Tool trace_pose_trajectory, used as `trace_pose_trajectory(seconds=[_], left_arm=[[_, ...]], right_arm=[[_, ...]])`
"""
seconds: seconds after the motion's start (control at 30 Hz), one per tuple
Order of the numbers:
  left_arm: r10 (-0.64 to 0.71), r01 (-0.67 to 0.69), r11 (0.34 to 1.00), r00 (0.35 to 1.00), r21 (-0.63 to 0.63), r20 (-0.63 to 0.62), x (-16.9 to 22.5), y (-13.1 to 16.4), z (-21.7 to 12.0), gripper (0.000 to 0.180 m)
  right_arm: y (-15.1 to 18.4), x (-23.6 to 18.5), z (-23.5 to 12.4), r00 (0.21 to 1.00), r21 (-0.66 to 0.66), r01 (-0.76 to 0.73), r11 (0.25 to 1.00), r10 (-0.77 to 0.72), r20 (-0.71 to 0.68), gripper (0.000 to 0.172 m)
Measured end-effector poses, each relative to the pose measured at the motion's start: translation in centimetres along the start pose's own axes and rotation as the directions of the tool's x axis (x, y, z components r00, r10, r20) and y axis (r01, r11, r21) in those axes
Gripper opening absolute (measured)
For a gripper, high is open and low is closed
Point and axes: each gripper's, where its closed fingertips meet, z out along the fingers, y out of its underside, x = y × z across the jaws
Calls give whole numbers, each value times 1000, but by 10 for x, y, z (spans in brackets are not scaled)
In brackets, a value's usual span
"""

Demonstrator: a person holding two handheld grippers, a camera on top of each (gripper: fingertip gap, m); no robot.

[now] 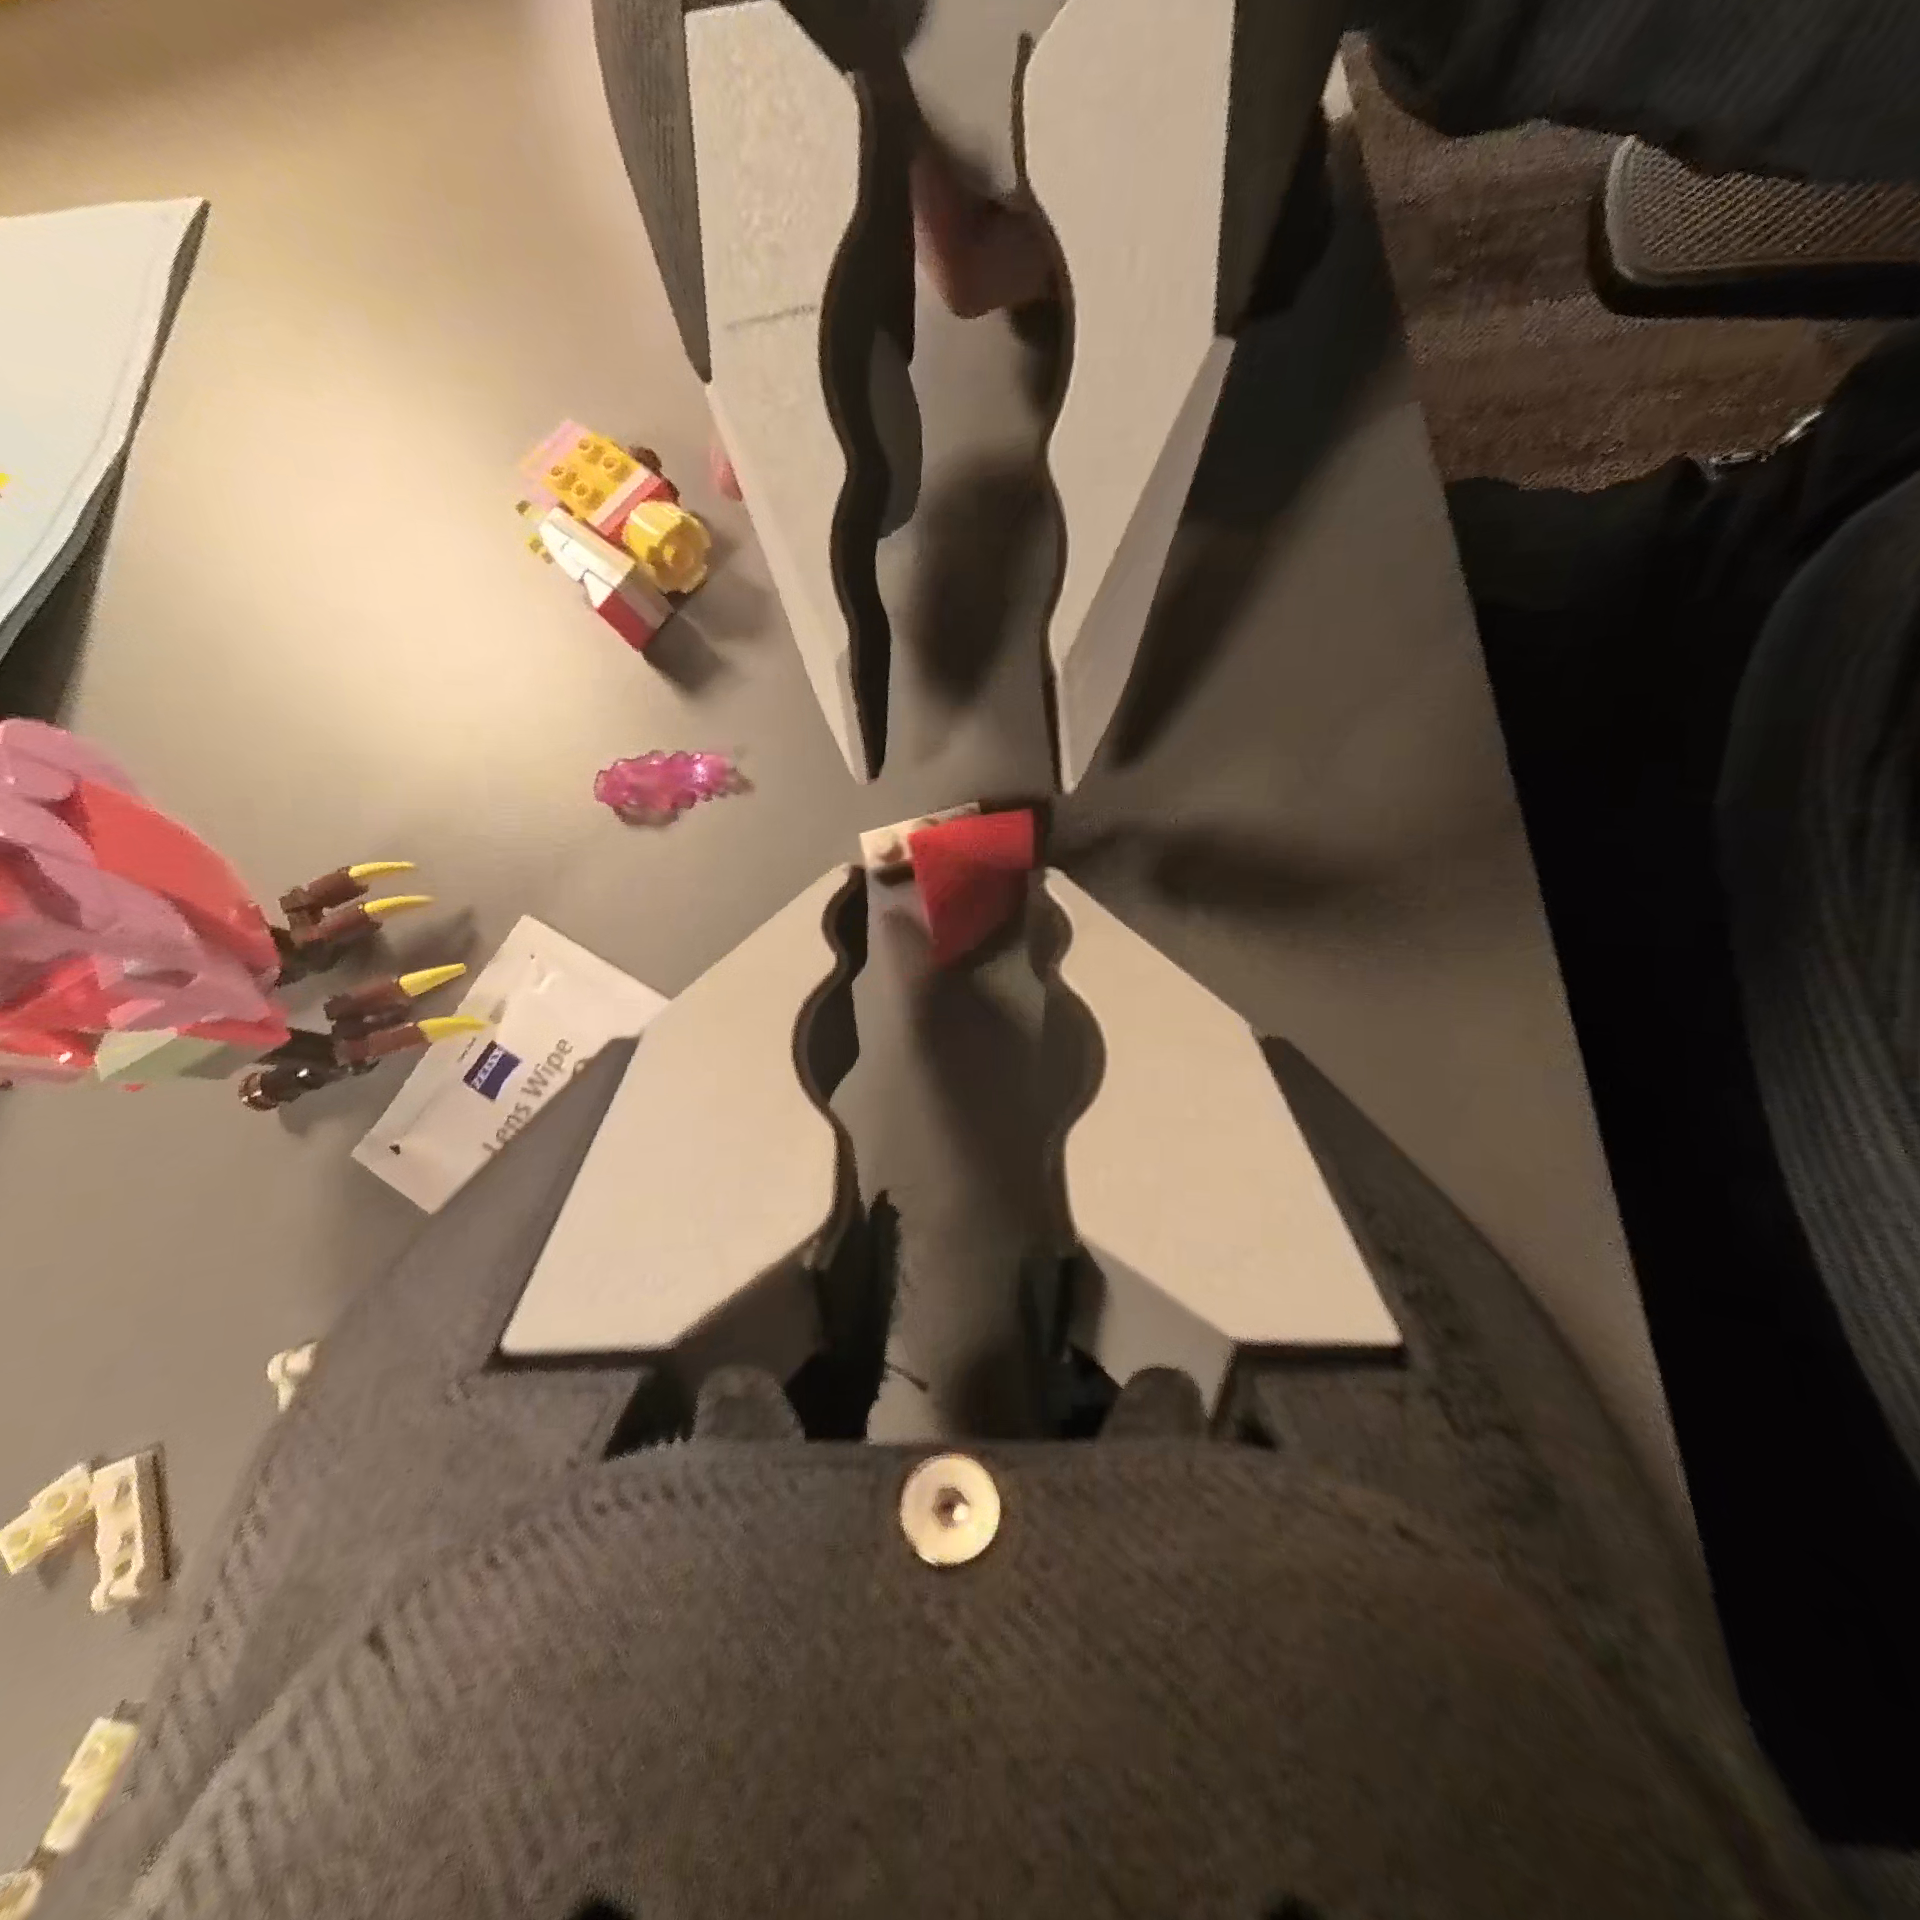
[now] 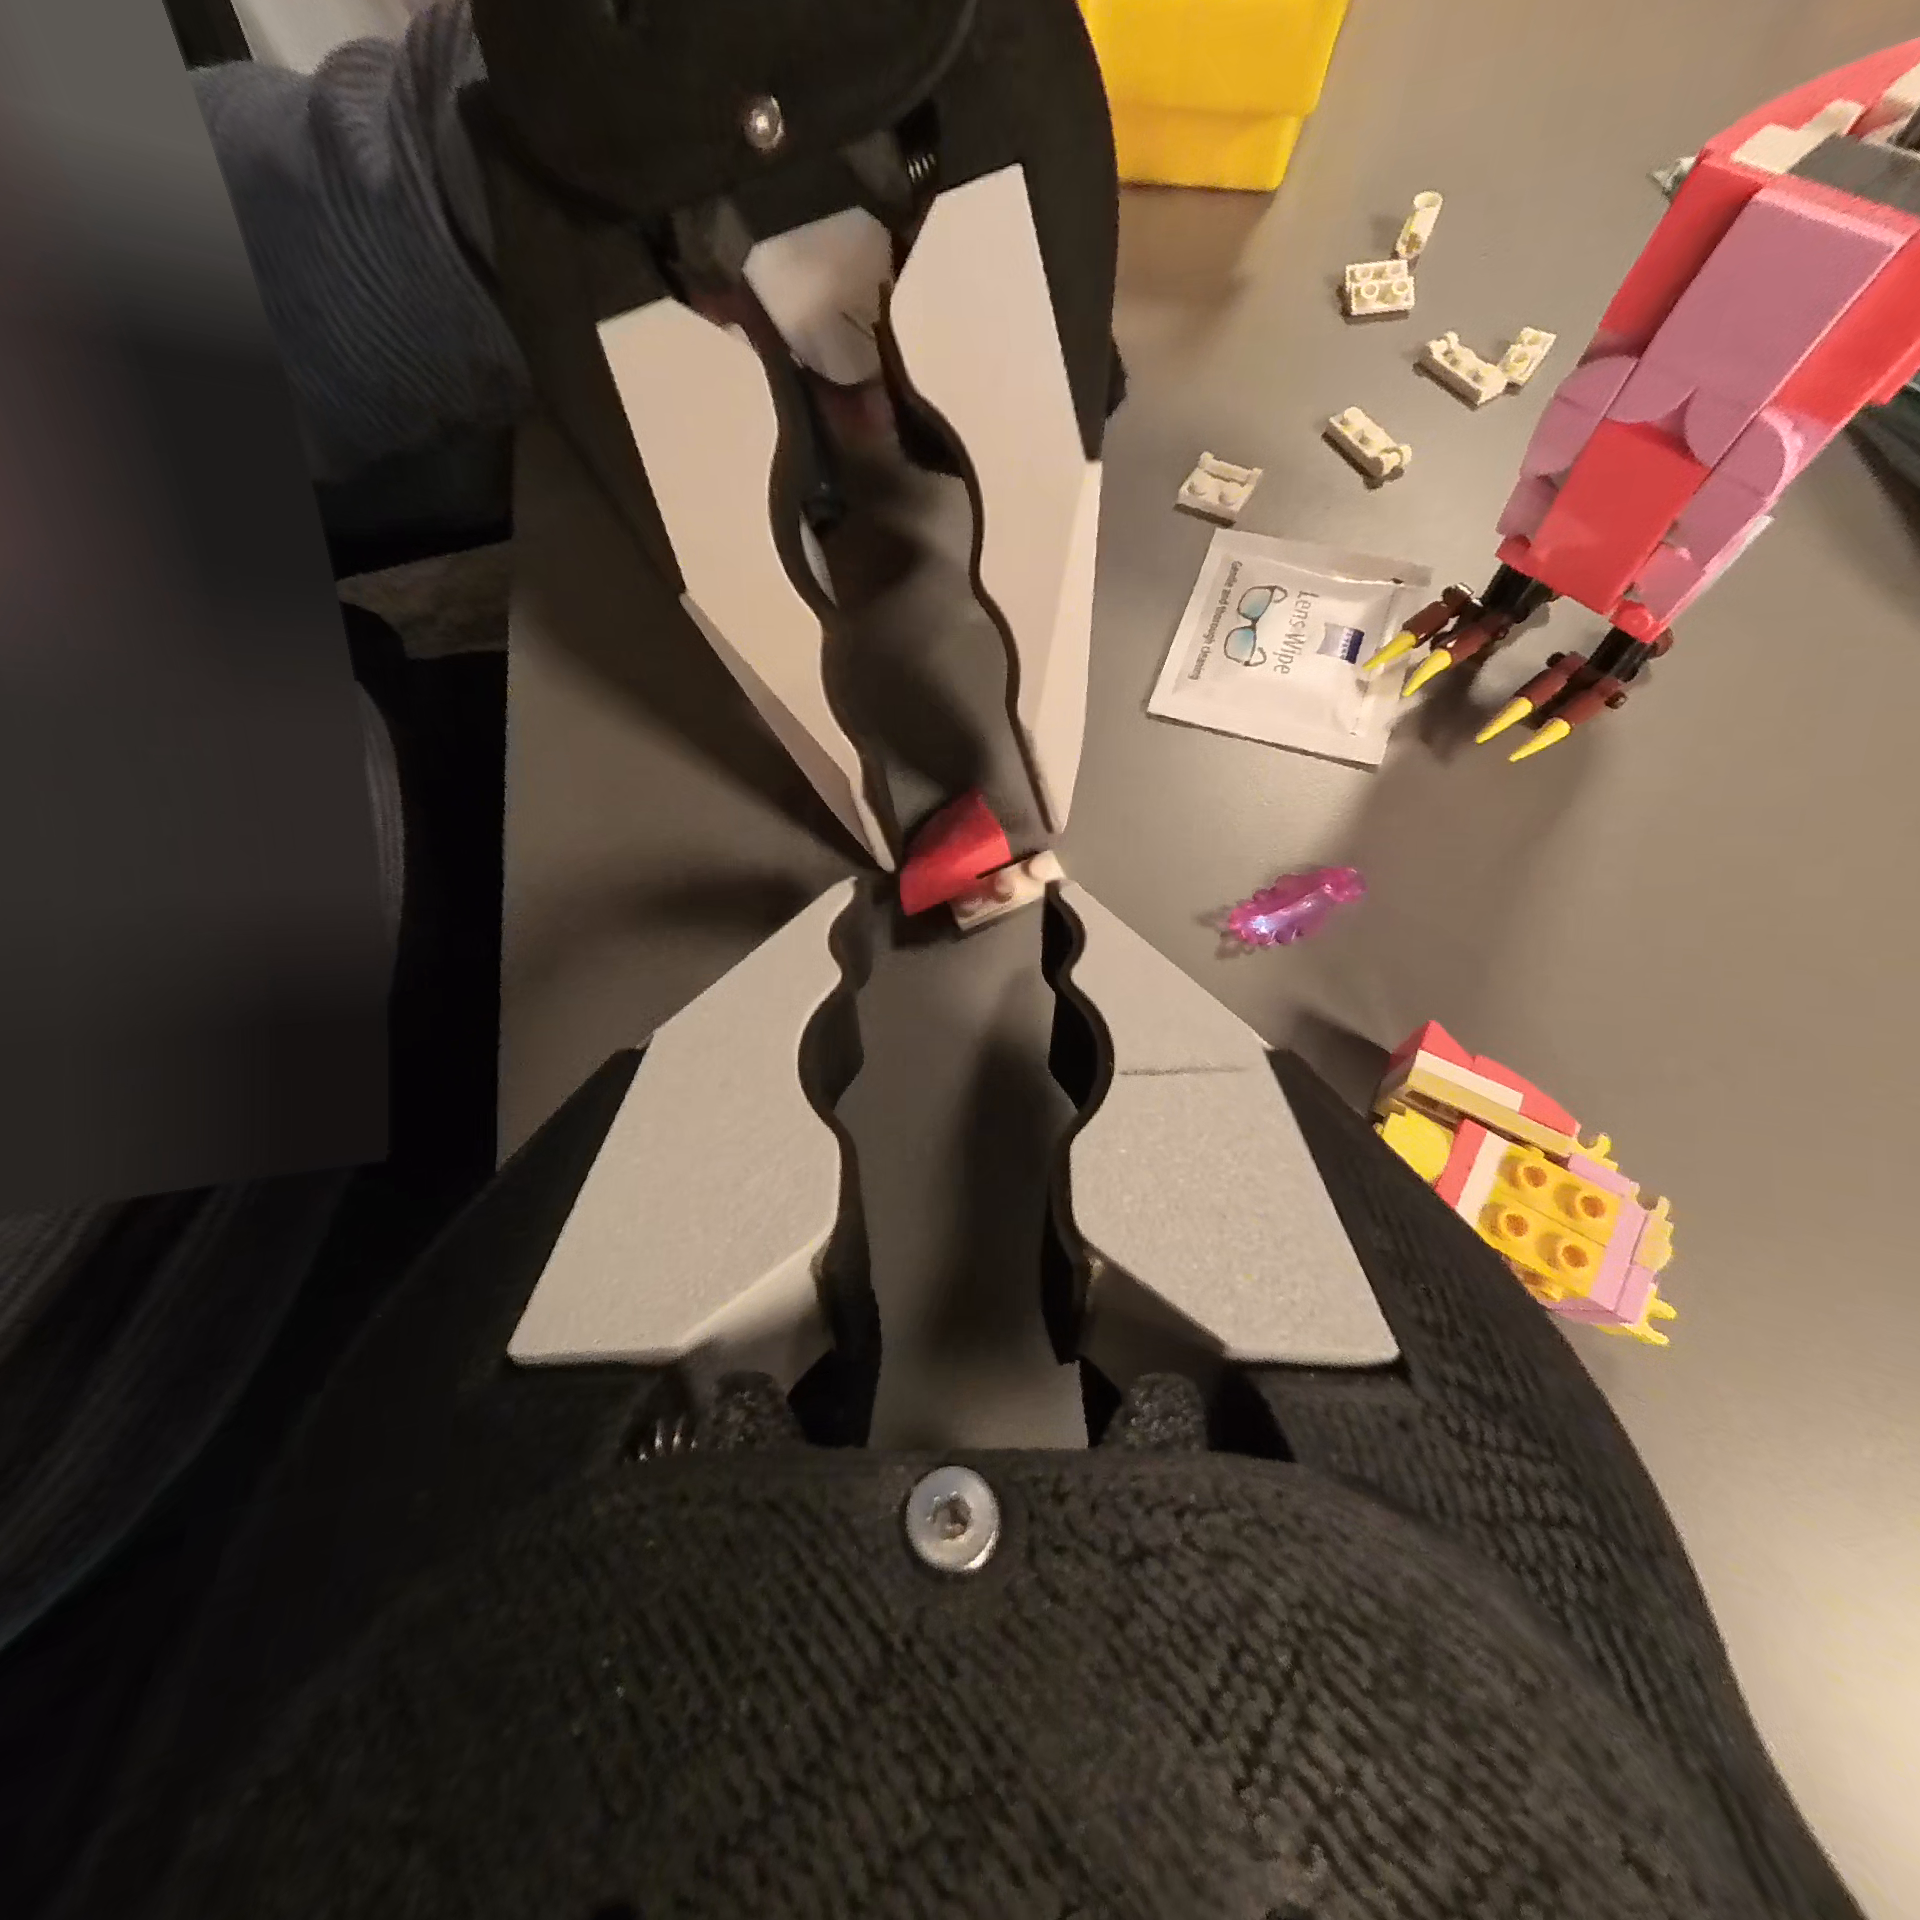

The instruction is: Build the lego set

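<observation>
Warm, dim overhead light casts soft shadows; wide-angle edges bend, and the left view looks perhaps motion-blurred.

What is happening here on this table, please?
A person holds two grey-fingered grippers tip to tip over a small red curved brick on a white studded plate. The left gripper and right gripper both stand open around it. A red and purple brick dragon lies nearby on the grey table.

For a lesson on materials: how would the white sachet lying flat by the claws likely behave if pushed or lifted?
The white sachet looks thin and flat, so it would probably slide on the smooth grey table rather than roll or tip. Its crinkled sealed edge suggests it would flex when lifted. It is likely very light.
</observation>
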Motion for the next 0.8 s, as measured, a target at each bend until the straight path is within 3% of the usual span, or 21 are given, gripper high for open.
trace_pose_trajectory(seconds=[0.33,0.8], left_arm=[[11,-11,1000,1000,5,-25,5,-1,0,33],[1,-1,1000,1000,2,-13,1,0,1,28]], right_arm=[[7,4,8,994,-78,109,991,-109,8,50],[8,-8,13,990,-91,137,986,-133,50,49]])
